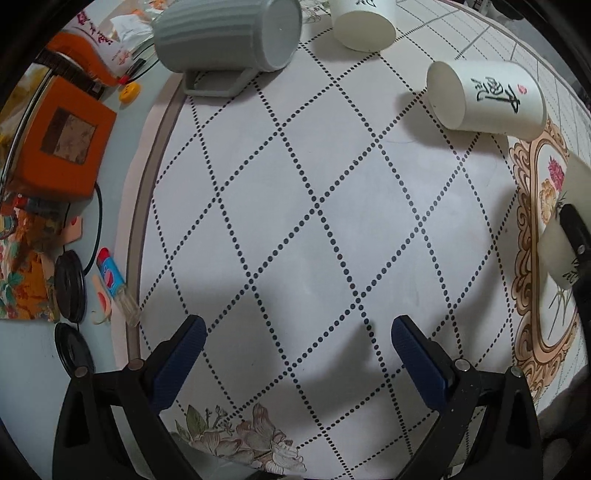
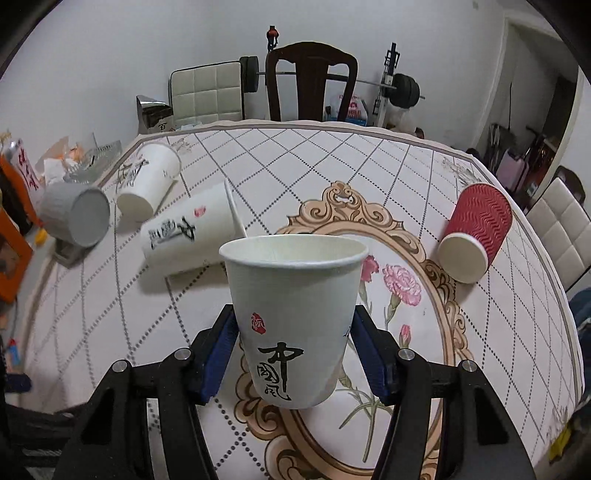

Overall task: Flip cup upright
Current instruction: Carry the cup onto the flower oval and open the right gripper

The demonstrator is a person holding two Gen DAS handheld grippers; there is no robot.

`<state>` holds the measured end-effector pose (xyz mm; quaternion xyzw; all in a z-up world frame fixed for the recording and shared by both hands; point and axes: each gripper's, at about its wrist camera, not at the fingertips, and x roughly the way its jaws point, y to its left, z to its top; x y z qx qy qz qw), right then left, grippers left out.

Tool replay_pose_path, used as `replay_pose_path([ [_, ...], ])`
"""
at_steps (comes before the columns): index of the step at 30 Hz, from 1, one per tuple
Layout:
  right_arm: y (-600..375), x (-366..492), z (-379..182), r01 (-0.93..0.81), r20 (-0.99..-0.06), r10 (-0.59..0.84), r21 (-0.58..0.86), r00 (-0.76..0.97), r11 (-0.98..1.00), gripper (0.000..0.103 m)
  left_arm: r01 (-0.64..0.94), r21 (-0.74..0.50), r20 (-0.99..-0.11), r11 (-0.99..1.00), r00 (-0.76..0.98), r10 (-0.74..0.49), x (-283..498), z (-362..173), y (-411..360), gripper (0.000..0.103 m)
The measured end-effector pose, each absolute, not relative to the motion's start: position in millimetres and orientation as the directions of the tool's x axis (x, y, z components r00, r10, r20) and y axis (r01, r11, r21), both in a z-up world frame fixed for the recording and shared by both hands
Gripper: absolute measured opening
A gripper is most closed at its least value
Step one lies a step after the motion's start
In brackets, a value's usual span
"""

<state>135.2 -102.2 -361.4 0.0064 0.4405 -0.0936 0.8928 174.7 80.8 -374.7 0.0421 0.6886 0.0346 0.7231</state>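
My right gripper (image 2: 293, 354) is shut on a white paper cup (image 2: 291, 317) with black calligraphy, held upright with its mouth up, just above or on the table; the same cup shows at the right edge of the left wrist view (image 1: 561, 236). My left gripper (image 1: 297, 354) is open and empty over the dotted tablecloth. Two more white paper cups lie on their sides (image 2: 188, 232) (image 2: 147, 181), also seen in the left wrist view (image 1: 484, 99) (image 1: 364, 22). A red ripple cup (image 2: 476, 232) lies on its side at the right. A grey mug (image 1: 229, 33) lies on its side.
The round table (image 2: 369, 155) has a patterned cloth. Orange boxes (image 1: 59, 147), cables and small clutter sit on the left side beside the cloth. Chairs (image 2: 310, 77) and a barbell rack stand behind the table.
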Motion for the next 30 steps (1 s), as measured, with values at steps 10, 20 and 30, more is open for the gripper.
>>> replay_pose_path([
  [10, -99.2, 116.2, -362.3, 0.158, -0.816, -0.141, -0.061, 0.561, 0.986, 0.072, 0.058, 0.111, -0.991, 0.992, 0.088, 0.106, 145.9, -366.3, 71.5, 0.103],
  [20, -96.7, 79.7, -320.8, 0.186, -0.825, -0.189, -0.103, 0.532, 0.977, 0.095, 0.081, 0.111, -0.978, 0.990, 0.185, 0.095, 108.5, -315.8, 75.4, 0.103],
  [30, -109.4, 14.5, -227.9, 0.212, -0.808, -0.232, -0.136, 0.542, 0.968, 0.103, 0.078, 0.093, -0.940, 0.993, 0.336, 0.062, 67.8, -223.6, 70.5, 0.103],
])
